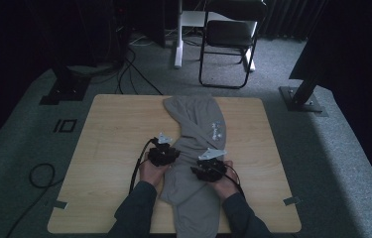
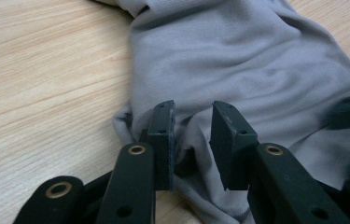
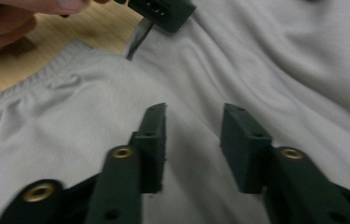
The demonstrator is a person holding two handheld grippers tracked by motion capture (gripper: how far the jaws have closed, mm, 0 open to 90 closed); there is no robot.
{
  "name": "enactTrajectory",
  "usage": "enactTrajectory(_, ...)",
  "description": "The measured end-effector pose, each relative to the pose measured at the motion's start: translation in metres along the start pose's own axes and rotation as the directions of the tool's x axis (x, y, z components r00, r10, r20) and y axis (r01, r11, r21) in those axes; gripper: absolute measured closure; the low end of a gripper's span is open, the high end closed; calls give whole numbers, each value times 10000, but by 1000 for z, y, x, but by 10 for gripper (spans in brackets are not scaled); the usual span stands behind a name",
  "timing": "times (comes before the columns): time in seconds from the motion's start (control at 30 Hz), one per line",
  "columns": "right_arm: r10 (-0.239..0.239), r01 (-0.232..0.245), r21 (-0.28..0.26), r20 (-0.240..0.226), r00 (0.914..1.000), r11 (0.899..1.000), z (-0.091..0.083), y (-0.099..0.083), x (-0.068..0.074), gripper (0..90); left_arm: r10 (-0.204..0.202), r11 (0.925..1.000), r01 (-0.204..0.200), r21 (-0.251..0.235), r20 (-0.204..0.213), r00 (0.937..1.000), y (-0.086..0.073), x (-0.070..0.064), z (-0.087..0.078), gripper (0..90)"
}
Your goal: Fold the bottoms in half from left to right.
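The grey garment [image 1: 196, 148] lies along the middle of the bench [image 1: 109, 129], a long bunched strip running from the far edge to the near one and hanging a little over the near edge; it looks like a pair of trousers or shorts, with a ribbed waistband seen in the right gripper view [image 3: 28, 88] and a small pale blue print [image 1: 217, 130] on its far half; it is rumpled and twisted rather than flat, so by my judgement little of any folding or spreading is done yet.

The left gripper [image 2: 192, 135] sits at the garment's left edge, its jaws parted with a ridge of cloth lying between them, not pinched; the right gripper [image 3: 193, 140] hovers over the cloth near the waistband, jaws likewise released and holding nothing; in the high view the left gripper [image 1: 163, 153] and the right gripper [image 1: 208, 168] are close together at the garment's near half, each in a hand.

What is left, as I judge it: close on the fabric, draw it out flat, then fold; the whole of the real work seems ahead.
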State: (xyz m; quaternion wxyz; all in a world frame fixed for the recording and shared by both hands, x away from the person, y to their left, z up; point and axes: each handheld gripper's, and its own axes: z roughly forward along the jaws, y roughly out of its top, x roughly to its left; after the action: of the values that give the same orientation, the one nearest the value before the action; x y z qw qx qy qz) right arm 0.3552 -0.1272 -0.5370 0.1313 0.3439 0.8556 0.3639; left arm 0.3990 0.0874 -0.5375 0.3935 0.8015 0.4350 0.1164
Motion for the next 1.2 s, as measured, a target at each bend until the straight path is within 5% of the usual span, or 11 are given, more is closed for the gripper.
enactTrajectory(0.13,-148,161,334,-387,9991,9993,17,3,3,572,53,9999,-53,99,68,10000,-1,0,1,707)
enactTrajectory(0.23,-337,352,344,-442,9985,9988,12,1,6,792,212,9995,-214,248,78,9997,-4,-3,5,697)
enactTrajectory(0.33,-561,574,265,-477,9973,9980,-1,-6,9,864,389,9984,-389,423,-1,9992,-7,-6,9,707)
enactTrajectory(0.87,-450,499,652,-742,9962,9966,-63,-68,15,873,116,9992,-101,390,-377,9992,-7,-3,7,718)
enactTrajectory(1.03,-594,635,643,-632,9962,9959,-65,-74,17,862,78,9995,-81,-302,-120,9999,-5,-13,-8,708)
enactTrajectory(1.1,-697,725,596,-471,9965,9956,-62,-72,16,862,833,9961,-829,-317,110,9965,-8,-29,-14,709)
enactTrajectory(1.2,-679,703,566,-438,9967,9959,-60,-70,14,864,1106,9938,-1109,96,271,9935,-13,-37,-12,724)
